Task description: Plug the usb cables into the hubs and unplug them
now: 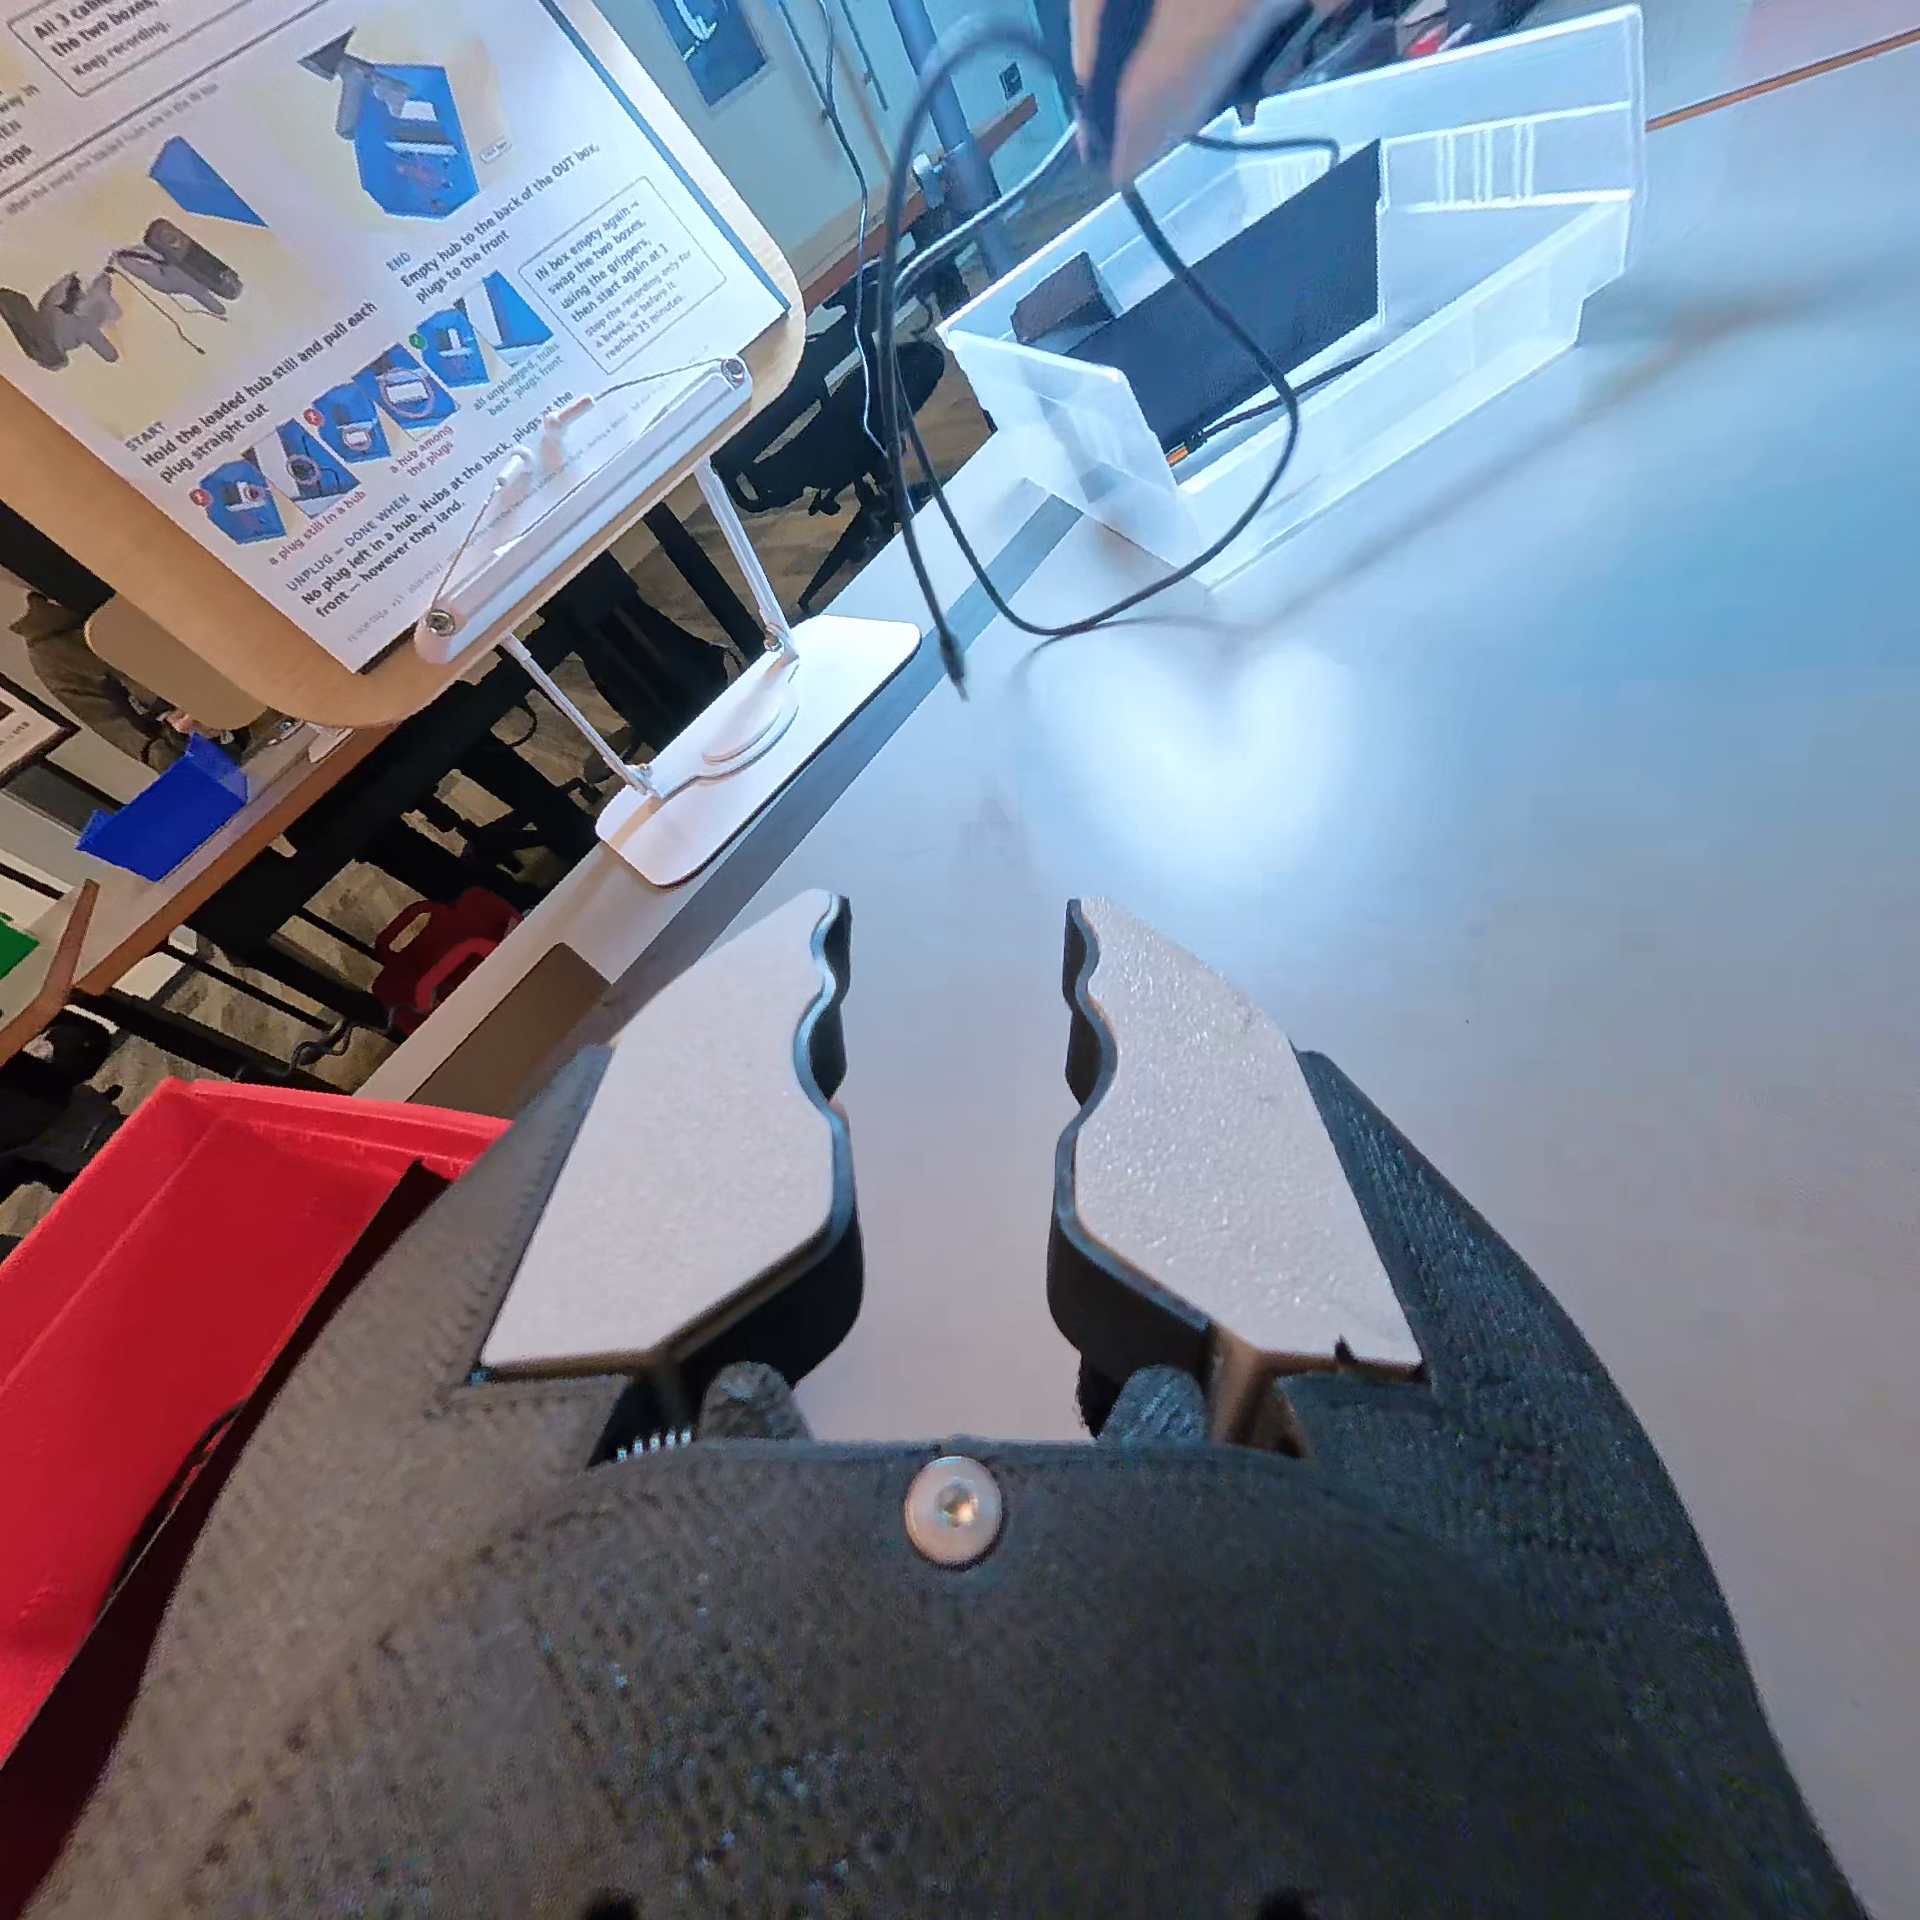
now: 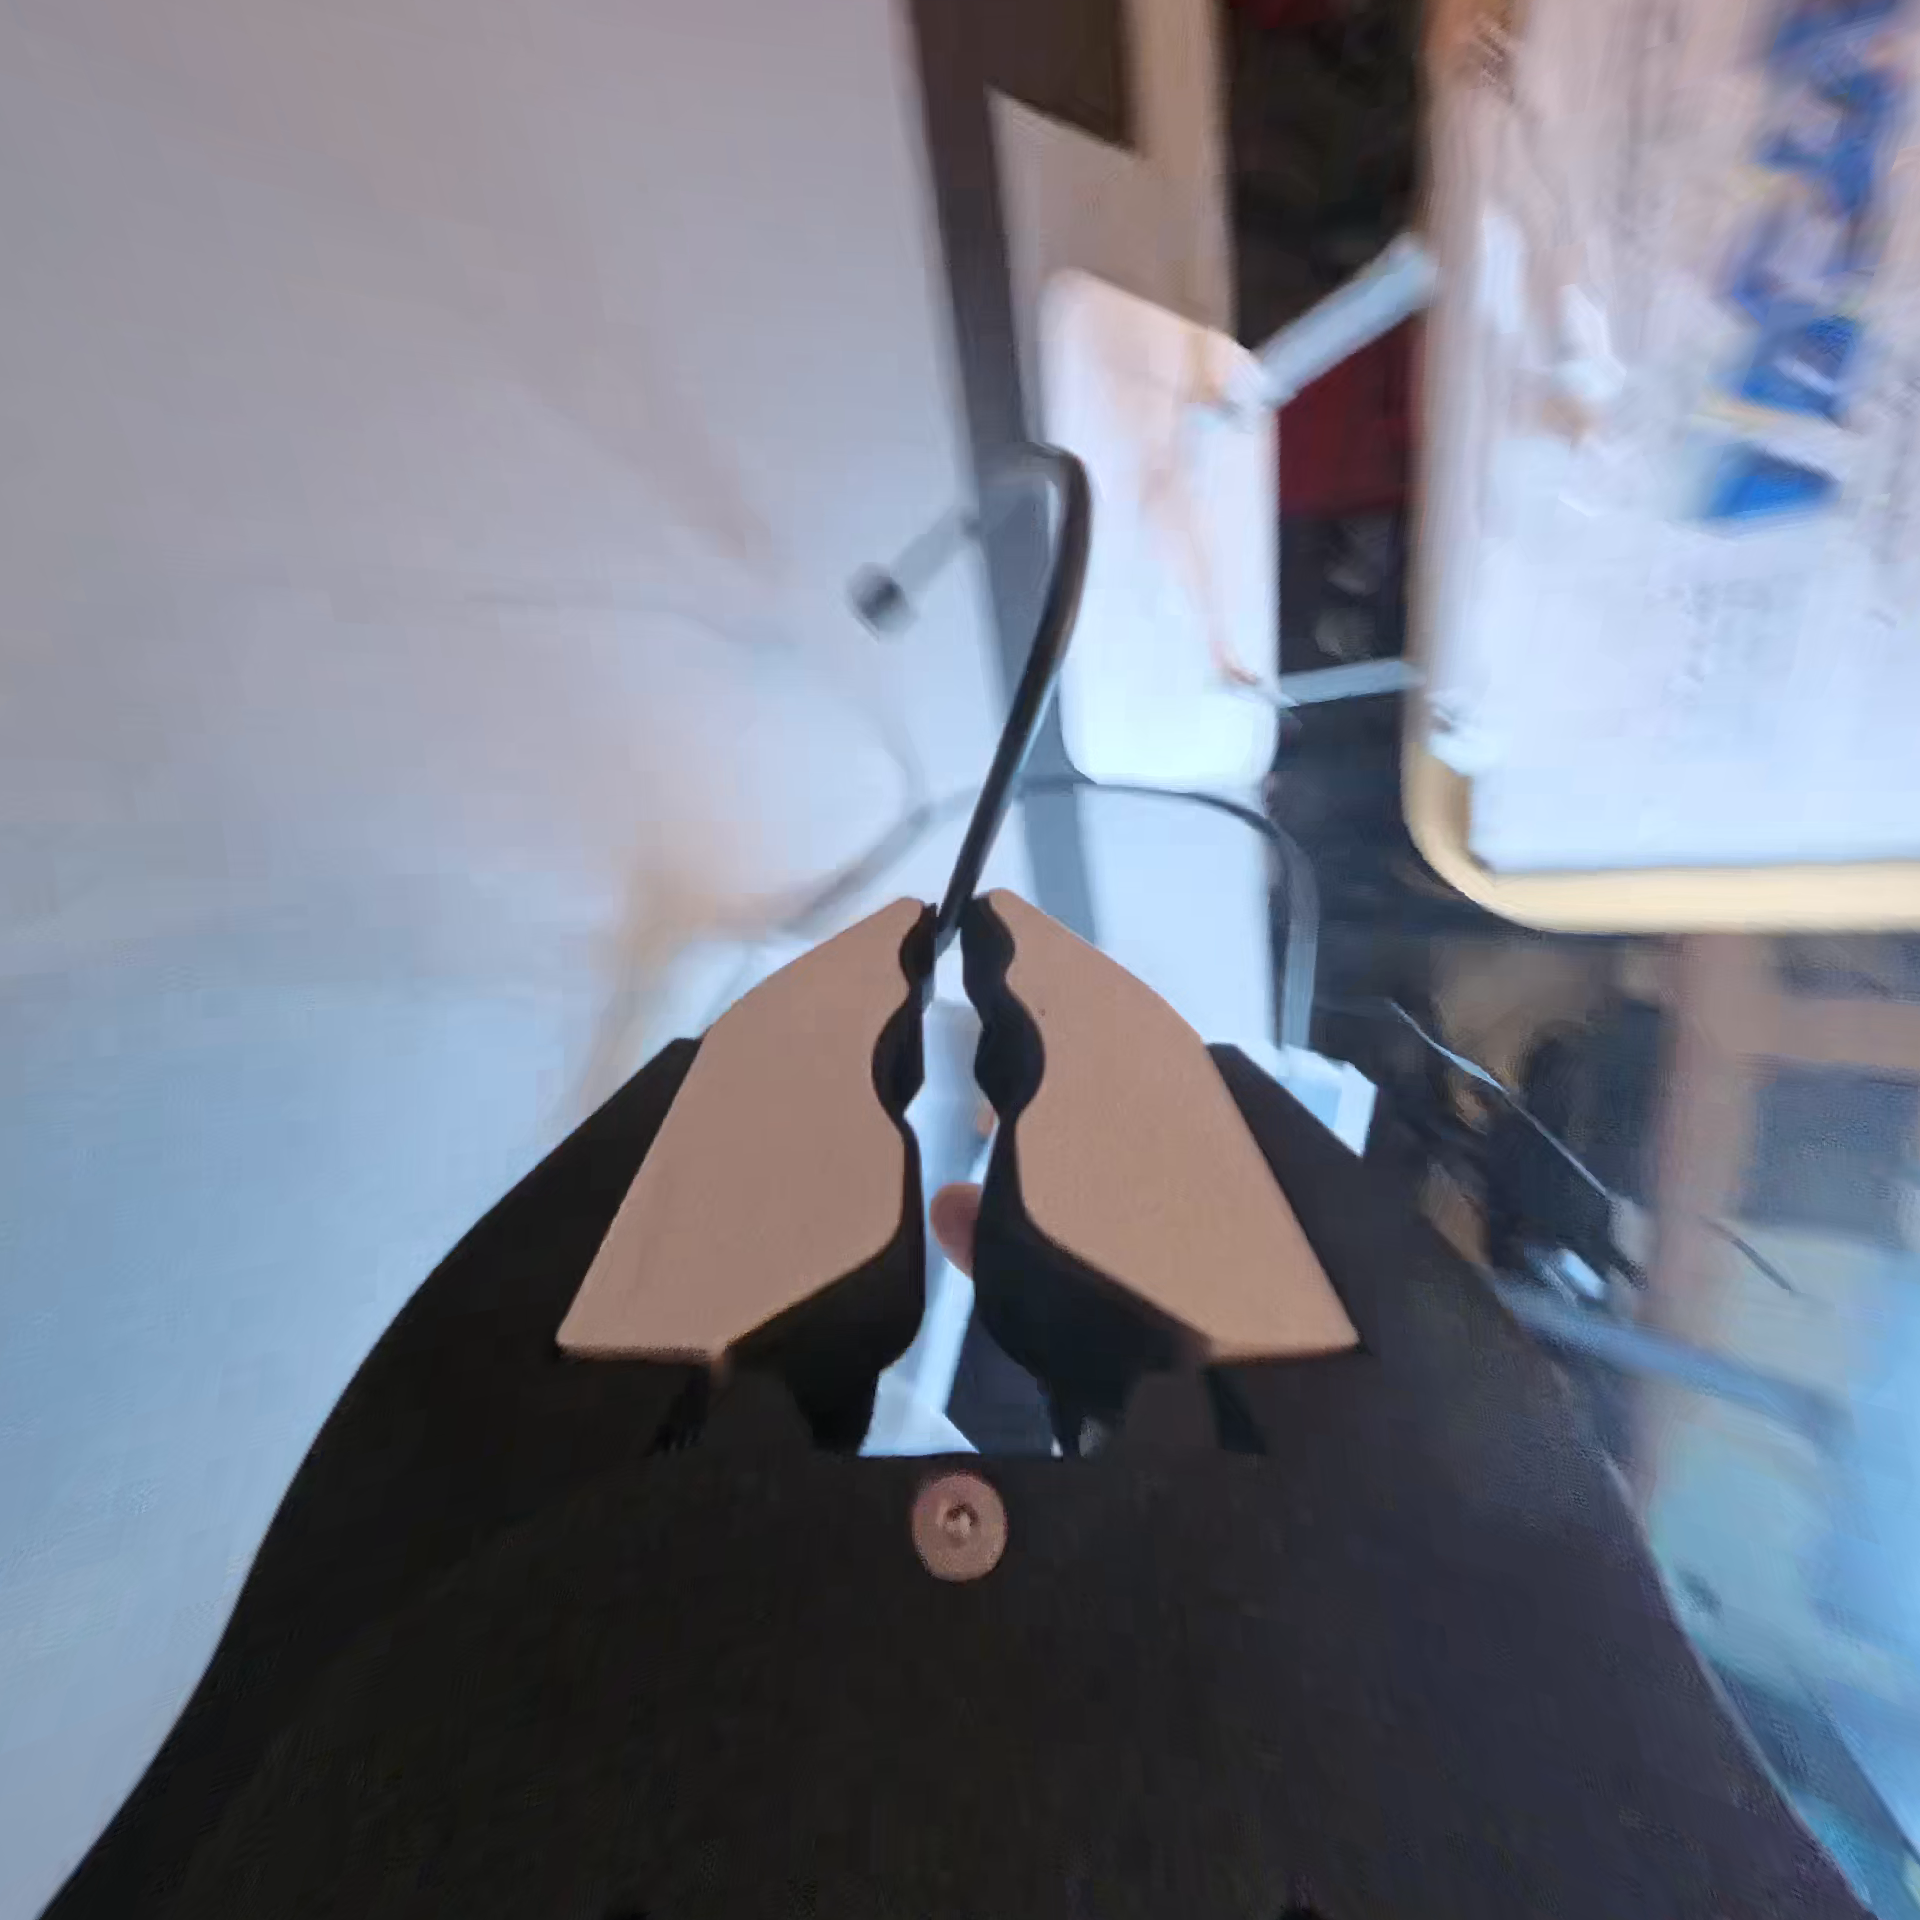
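My left gripper is open and empty, low over the white table. A thin black usb cable hangs in the air ahead of it, and its plug end dangles just above the table. A black hub lies in a clear bin at the back right. In the blurred right wrist view my right gripper is shut on the black cable at its fingertips. The cable rises, bends over and ends in a plug.
A red bin sits close at my left gripper's left side. An instruction board on a white stand stands at the table's far left edge. More cable loops lie on the table by the clear bin. Some 25 cm of space lies between my two pairs of fingers.
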